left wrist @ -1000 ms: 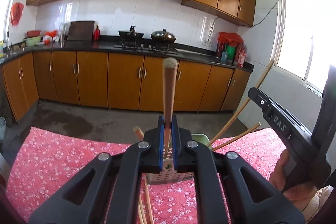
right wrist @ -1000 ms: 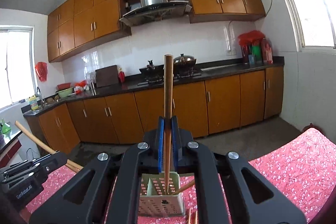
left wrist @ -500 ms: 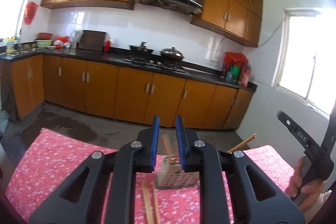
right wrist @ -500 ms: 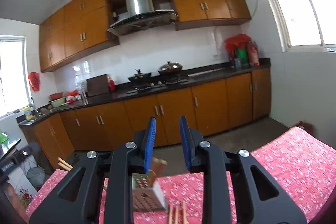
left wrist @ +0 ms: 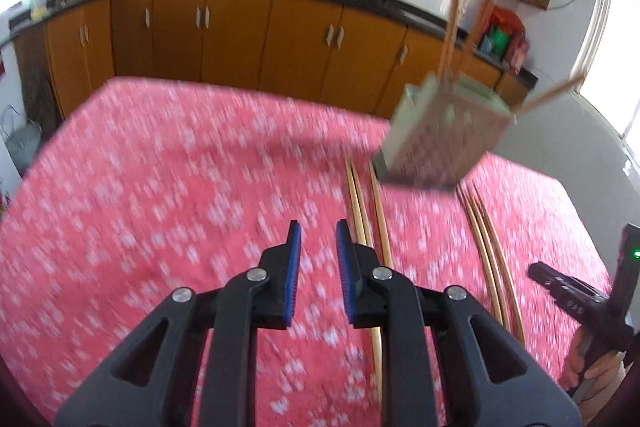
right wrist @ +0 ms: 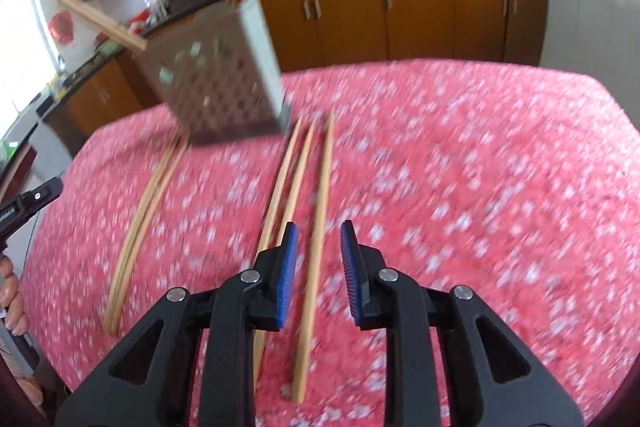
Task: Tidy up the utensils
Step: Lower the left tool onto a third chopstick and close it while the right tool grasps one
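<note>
A perforated utensil holder (left wrist: 442, 135) stands on the red flowered tablecloth with several chopsticks upright in it; it also shows in the right wrist view (right wrist: 218, 75). Loose wooden chopsticks lie on the cloth: a pair (left wrist: 366, 211) just right of my left gripper (left wrist: 318, 239) and more (left wrist: 490, 247) further right. In the right wrist view three chopsticks (right wrist: 296, 179) lie under and ahead of my right gripper (right wrist: 318, 239), and a pair (right wrist: 146, 207) lies to the left. Both grippers are open and empty above the cloth.
The table with the red cloth (left wrist: 160, 187) ends at a far edge before wooden kitchen cabinets (left wrist: 240, 27). The other gripper shows at the right edge of the left wrist view (left wrist: 580, 303) and the left edge of the right wrist view (right wrist: 24, 207).
Both grippers released their chopsticks into the holder, opened, then tilted down and pulled back over the table. The views are blurred from motion.
</note>
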The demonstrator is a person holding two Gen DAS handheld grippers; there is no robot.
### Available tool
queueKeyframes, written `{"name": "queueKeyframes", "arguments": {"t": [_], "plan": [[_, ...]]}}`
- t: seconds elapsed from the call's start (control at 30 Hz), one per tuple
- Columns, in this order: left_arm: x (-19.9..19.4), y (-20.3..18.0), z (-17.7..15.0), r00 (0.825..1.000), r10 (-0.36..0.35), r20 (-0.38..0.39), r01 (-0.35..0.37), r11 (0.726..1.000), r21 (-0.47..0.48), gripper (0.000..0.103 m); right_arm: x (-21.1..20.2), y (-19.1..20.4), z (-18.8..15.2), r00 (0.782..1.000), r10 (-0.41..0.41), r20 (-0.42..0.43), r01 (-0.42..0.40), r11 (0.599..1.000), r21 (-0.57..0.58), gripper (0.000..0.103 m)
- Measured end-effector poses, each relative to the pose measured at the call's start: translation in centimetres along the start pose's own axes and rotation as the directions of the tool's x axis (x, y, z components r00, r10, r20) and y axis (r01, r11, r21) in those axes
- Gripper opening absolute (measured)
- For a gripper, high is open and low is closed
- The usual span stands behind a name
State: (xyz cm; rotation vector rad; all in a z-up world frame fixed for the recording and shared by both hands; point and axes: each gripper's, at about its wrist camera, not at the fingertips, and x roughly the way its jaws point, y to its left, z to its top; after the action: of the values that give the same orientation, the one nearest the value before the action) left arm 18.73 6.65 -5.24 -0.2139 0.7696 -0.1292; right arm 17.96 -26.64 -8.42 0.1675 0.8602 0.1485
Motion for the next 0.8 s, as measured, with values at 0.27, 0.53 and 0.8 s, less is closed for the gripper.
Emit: {"name": "queueKeyframes", "arguments": {"t": [0.27, 0.53, 0.8], "plan": [[2.1, -2.1, -3.0, 0.992, -0.074, -0.1, 0.078, 0.996, 0.044, 0.019, 2.4, -0.9, -0.7, 0.988, -0.149, -0.035, 0.15, 0.988, 0.031, 0.008], [3.5, -4.4, -3.9, 0.985, -0.064, -0.158, 0.084, 0.989, 0.124, 0.013, 2.1, -2.1, -0.9, 0.985, -0.169, -0.027, 0.17, 0.984, 0.045, 0.008], [4.4, -5.1, -4.9, 0.984, 0.032, -0.174, 0.003, 0.98, 0.201, 0.011, 1.1, -1.7, -1.5, 0.985, -0.172, -0.024, 0.172, 0.985, 0.02, 0.008]]}}
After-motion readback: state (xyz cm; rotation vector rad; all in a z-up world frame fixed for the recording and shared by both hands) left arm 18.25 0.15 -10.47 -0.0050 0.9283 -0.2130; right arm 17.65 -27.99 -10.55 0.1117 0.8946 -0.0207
